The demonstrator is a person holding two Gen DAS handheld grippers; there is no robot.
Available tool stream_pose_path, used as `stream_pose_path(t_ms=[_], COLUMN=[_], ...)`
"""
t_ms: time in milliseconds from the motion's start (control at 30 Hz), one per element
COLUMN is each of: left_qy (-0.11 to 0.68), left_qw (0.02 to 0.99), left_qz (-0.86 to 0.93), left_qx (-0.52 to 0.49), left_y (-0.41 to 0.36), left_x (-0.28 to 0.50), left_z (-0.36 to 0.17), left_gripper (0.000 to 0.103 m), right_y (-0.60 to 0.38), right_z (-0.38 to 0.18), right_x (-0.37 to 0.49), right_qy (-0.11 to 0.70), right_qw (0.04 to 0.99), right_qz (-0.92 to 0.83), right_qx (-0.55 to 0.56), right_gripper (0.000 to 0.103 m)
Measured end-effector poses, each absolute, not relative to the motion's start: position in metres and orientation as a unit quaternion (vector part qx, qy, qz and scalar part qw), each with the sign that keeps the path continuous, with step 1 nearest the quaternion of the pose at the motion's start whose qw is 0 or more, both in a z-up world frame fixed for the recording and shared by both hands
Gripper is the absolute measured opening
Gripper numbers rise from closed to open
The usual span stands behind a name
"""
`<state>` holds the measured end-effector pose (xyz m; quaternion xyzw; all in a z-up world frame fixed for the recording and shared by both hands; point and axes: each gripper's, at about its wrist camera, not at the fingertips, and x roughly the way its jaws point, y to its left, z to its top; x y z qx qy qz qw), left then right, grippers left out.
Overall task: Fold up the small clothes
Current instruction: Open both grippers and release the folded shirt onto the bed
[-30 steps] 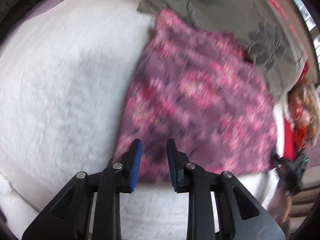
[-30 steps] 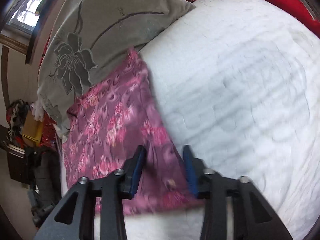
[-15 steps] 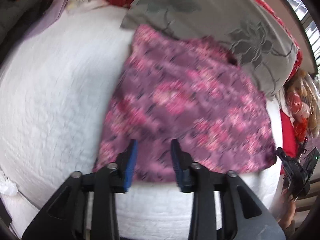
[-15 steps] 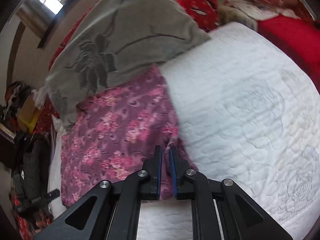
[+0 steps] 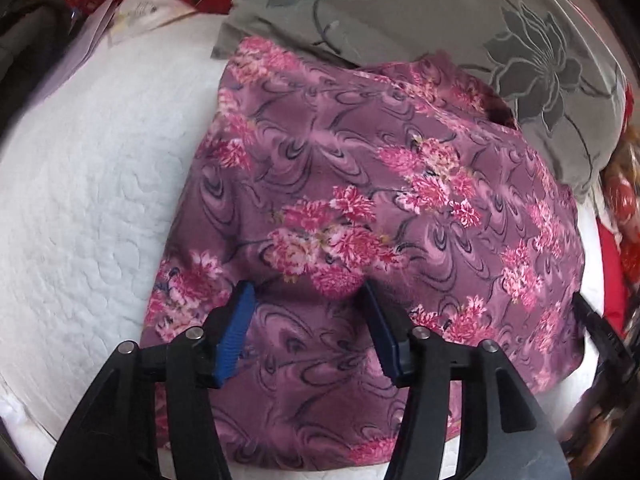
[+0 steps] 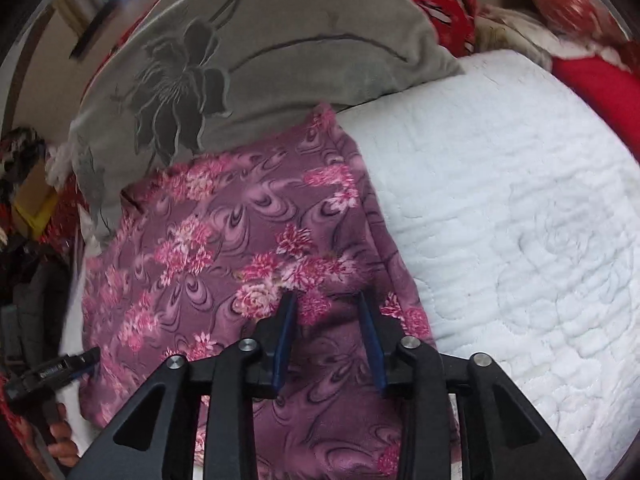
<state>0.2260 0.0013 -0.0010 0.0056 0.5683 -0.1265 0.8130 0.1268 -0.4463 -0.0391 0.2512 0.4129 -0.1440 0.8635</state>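
Purple floral cloth (image 5: 360,200) lies flat on the white quilted bed (image 5: 88,200), far edge against a grey flower-print pillow (image 5: 520,60). L gripper (image 5: 306,296) hovers over the cloth's near edge, jaws opening, nothing pinched btwn the blue pads. R gripper (image 6: 326,300) over the cloth near its right side, jaws also opening, released, pads clear of the fabric. In R view the L gripper shows at the cloth's left edge w/ a hand (image 6: 60,436) on it. Red bedding (image 6: 592,80) beyond.
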Motion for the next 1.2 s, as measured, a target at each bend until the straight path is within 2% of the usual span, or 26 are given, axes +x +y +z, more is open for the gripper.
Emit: stream_pose_path(t_ms=[100,333,467,567,600,667,733,833,933,1067,1133,1200], left_qy=[0.566,0.541,0.523,0.526,0.535,0.561,0.552,0.545,0.535,0.495,0.504,0.548], left_qw=[0.814,0.829,0.837,0.837,0.831,0.812,0.822,0.827,0.831,0.855,0.851,0.822], left_qz=[-0.128,-0.143,-0.161,-0.141,-0.139,-0.136,-0.129,-0.123,-0.127,-0.137,-0.137,-0.137], left_qx=[0.005,0.002,0.014,0.057,0.072,0.086,0.064,0.066,0.089,0.074,0.063,0.071], left_y=[0.002,0.000,-0.016,-0.029,-0.032,-0.037,-0.033,-0.034,-0.035,-0.024,-0.019,-0.023], left_x=[0.226,0.236,0.266,0.297,0.306,0.324,0.326,0.325,0.321,0.312,0.314,0.321], left_z=[-0.002,0.022,0.036,0.024,0.014,-0.009,-0.010,-0.011,-0.003,0.024,0.021,0.002], left_gripper=[0.055,0.055,0.055,0.056,0.056,0.063,0.070,0.072,0.071,0.071,0.071,0.072], right_y=[-0.442,-0.451,-0.459,-0.473,-0.476,-0.482,-0.488,-0.495,-0.497,-0.487,-0.479,-0.475], right_z=[-0.023,0.003,-0.004,-0.030,-0.027,-0.016,-0.006,-0.006,-0.034,-0.018,-0.010,-0.020], right_x=[0.134,0.181,0.209,0.223,0.222,0.223,0.222,0.231,0.248,0.244,0.235,0.240], right_qy=[0.404,0.369,0.376,0.422,0.408,0.395,0.367,0.360,0.417,0.405,0.382,0.409], right_qw=[0.874,0.884,0.883,0.856,0.860,0.862,0.871,0.873,0.850,0.864,0.877,0.867], right_qz=[-0.151,-0.138,-0.160,-0.162,-0.163,-0.173,-0.174,-0.170,-0.170,-0.180,-0.170,-0.163], right_qx=[0.223,0.251,0.233,0.253,0.261,0.267,0.275,0.281,0.272,0.238,0.235,0.233], right_gripper=[0.037,0.037,0.039,0.043,0.043,0.045,0.045,0.045,0.046,0.046,0.046,0.058])
